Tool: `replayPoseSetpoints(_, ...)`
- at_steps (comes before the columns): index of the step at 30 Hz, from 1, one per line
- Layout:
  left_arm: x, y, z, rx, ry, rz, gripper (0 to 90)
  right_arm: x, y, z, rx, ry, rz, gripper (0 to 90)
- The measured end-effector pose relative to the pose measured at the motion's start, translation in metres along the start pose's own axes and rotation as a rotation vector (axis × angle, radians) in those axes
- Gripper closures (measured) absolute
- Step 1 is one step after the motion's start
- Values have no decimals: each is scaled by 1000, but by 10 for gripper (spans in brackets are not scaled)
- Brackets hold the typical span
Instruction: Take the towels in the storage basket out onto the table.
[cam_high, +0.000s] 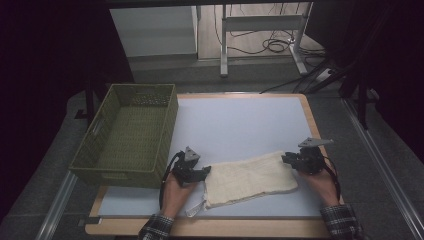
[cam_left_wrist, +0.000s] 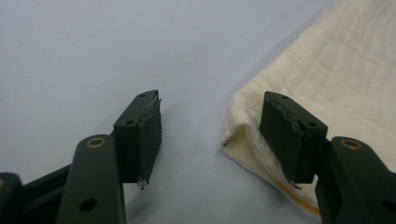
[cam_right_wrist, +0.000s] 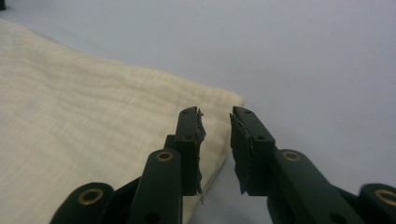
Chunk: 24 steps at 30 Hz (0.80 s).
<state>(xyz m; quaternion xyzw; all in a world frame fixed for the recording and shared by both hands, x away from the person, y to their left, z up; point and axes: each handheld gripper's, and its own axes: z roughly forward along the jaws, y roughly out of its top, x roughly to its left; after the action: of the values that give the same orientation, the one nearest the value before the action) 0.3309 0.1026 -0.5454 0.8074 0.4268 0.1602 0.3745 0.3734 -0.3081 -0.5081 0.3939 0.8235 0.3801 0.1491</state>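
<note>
Starting with the table (cam_high: 240, 120), you have a pale sheet over a wood-edged top, with a green woven basket (cam_high: 131, 134) standing at its left side. Near your edge lies the cream cloth (cam_high: 250, 179), folded into a long rectangle with one loose strip trailing off its lower left corner. It is quilted, soft and light, so expect it to sag and unfold if you lift it by one layer; it should not slip much against the pads. Take it at the two short ends, catching all layers of the fold together.

Your left gripper (cam_left_wrist: 215, 133) sits at the cloth's left end with its jaws well apart: one jaw rests over the folded corner, the other over bare table, and nothing is pinched. Your right gripper (cam_right_wrist: 217, 140) is at the right end, jaws only slightly parted, straddling the cloth's edge without pressing on it. Both hands rest low beside the cloth, so you hold nothing just now.
</note>
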Motion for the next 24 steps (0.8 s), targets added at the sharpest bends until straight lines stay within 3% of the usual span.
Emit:
replayPoseSetpoints(8,1,0,0,2,-1,-9,345,13,-10,-15,-4,37,-2,612)
replayPoseSetpoints(11,1,0,0,2,-1,-9,345,20,-10,-20,-3,22,-5,565)
replayPoseSetpoints(13,1,0,0,2,0,-9,345,25,-8,-23,-16,47,0,554)
replayPoseSetpoints(20,1,0,0,4,0,-9,342,49,-4,-20,-17,93,-38,547)
replayPoseSetpoints(24,1,0,0,2,-1,-10,341,70,-2,-11,4,140,-90,563)
